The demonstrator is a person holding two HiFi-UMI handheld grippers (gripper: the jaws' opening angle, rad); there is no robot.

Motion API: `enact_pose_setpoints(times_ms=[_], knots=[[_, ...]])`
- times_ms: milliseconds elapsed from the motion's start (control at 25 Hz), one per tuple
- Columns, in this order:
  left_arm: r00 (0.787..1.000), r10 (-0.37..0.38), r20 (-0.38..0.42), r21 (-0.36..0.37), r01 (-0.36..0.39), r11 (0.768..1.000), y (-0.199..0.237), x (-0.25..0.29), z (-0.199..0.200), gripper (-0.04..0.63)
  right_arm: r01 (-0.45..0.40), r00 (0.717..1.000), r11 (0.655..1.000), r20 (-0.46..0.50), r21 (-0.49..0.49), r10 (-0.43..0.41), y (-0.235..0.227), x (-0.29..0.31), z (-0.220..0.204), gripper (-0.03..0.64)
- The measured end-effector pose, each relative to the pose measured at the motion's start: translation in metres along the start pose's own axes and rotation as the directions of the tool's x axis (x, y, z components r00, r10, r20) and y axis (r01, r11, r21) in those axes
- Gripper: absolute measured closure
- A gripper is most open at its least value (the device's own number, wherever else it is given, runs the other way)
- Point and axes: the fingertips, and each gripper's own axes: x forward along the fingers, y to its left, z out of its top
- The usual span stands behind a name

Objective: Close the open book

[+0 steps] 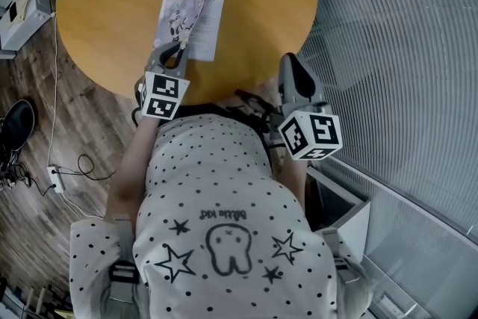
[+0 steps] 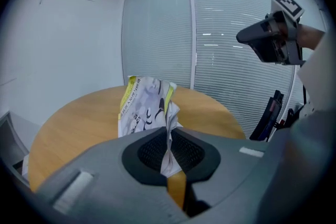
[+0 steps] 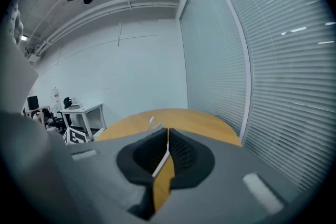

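A thin book (image 1: 181, 7) with a yellow and grey cover lies on the round wooden table (image 1: 112, 4), near its front. One side of it is lifted and stands up off the white pages (image 1: 210, 20) lying flat beside it. My left gripper (image 1: 178, 50) is shut on the lower edge of that lifted side. In the left gripper view the crumpled paper (image 2: 167, 113) runs down between the closed jaws of the left gripper (image 2: 169, 136). My right gripper (image 1: 290, 62) hovers at the table's right front edge. It is shut with nothing in it, as the right gripper (image 3: 167, 136) view also shows.
A glass wall with blinds (image 1: 403, 48) curves round the table's right side. On the wooden floor at the left lie cables with a power strip (image 1: 54, 179) and a dark shoe (image 1: 16, 123). A white desk (image 3: 79, 110) stands further back in the room.
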Motion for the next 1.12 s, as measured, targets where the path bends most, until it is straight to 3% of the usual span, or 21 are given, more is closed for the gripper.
enact_pose_setpoints(times_ms=[480,1120], knots=[[0.988,-0.106,-0.108,0.135,0.120,0.983,-0.030,0.032,-0.011,0.566,-0.031,0.999,0.999,-0.018,-0.012,0.030,-0.005,0.020,0.000,0.606],[0.960,-0.143,-0.240,0.197,0.193,0.961,-0.047,0.056,-0.035,0.541,-0.060,0.998,0.998,-0.023,-0.018,0.060,0.002,0.031,0.005,0.606]])
